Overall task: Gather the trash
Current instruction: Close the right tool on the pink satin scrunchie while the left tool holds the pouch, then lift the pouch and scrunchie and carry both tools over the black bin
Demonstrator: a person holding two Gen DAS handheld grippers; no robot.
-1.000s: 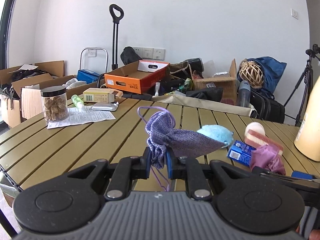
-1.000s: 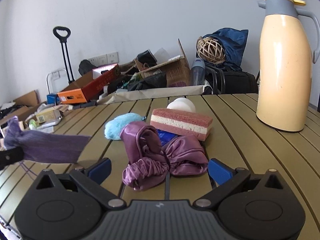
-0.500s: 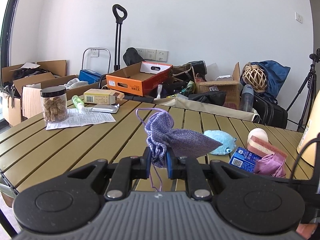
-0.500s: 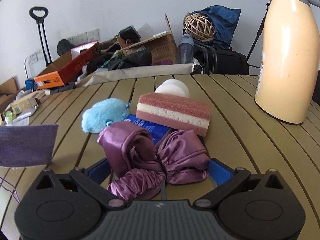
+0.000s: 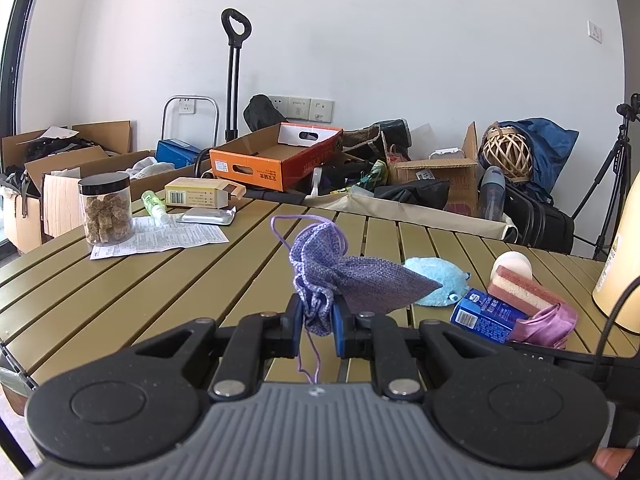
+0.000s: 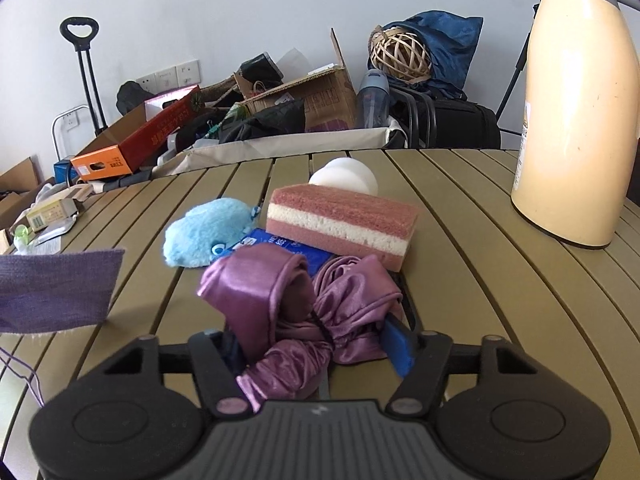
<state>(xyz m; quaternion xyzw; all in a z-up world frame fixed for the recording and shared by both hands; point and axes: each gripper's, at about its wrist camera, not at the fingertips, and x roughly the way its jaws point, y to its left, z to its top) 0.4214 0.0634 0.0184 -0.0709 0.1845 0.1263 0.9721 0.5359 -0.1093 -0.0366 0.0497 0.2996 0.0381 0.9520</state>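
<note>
My left gripper (image 5: 317,316) is shut on the neck of a purple drawstring pouch (image 5: 352,280) and holds it above the table; the pouch's end also shows in the right wrist view (image 6: 56,290). My right gripper (image 6: 316,342) has its fingers closed in on a crumpled purple satin bag (image 6: 296,304) lying on the table. Behind the satin bag lie a blue carton (image 6: 280,246), a pink and white sponge (image 6: 340,224), a blue plush toy (image 6: 208,230) and a white round object (image 6: 346,176).
A tall cream thermos (image 6: 576,112) stands at the right. At the table's left are a jar (image 5: 106,214), a printed sheet (image 5: 160,238), a small box (image 5: 200,198) and a green bottle (image 5: 154,204). Boxes and bags crowd the floor behind the slatted table (image 5: 120,292).
My right gripper moved forward and its fingers closed from wide open onto the satin bag. My left gripper still holds the pouch and drew back slightly.
</note>
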